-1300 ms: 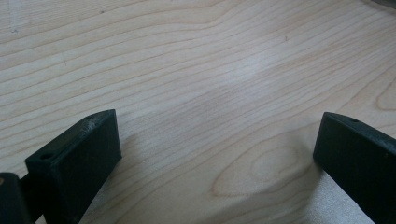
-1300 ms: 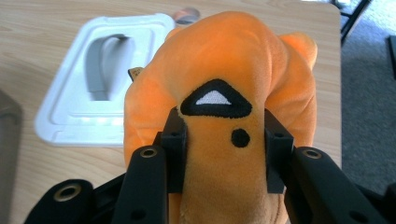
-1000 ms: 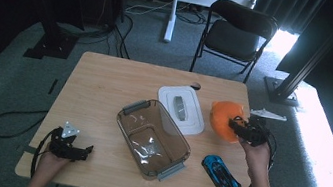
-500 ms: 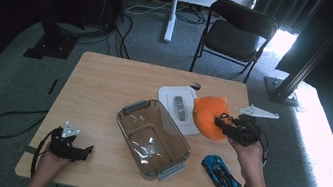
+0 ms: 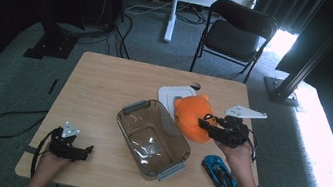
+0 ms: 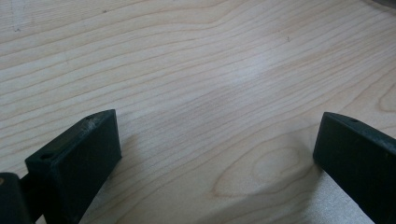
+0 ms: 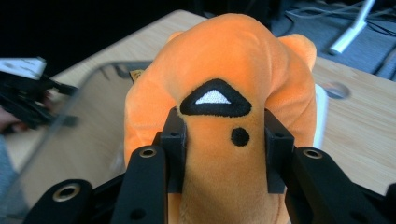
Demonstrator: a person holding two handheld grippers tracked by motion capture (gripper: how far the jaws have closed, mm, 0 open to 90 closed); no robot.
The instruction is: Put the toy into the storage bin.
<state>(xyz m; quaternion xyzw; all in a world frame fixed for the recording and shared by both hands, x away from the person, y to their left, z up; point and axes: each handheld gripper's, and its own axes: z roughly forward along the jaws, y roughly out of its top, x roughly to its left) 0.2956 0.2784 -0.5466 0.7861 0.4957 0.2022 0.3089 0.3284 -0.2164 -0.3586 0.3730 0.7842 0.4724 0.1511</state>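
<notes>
Pinching a soft orange plush (image 5: 192, 117), the right claw (image 5: 206, 123) hung beside the clear container's (image 5: 152, 139) 2 o'clock rim; the left claw (image 5: 88, 150) rested wide open, empty, near the desk's (image 5: 100, 83) 7 o'clock corner.

High cam sits above the near edge of the table (image 5: 106, 79), looking fwd and down, whole top in frame. Left gripper cam is super close to bare wood near the near-left corner. Right gripper cam looks along its jaws at the plush (image 7: 219, 93), v. close; shares plush (image 5: 191, 115) + tub (image 5: 147, 136) w/ high view.
</notes>
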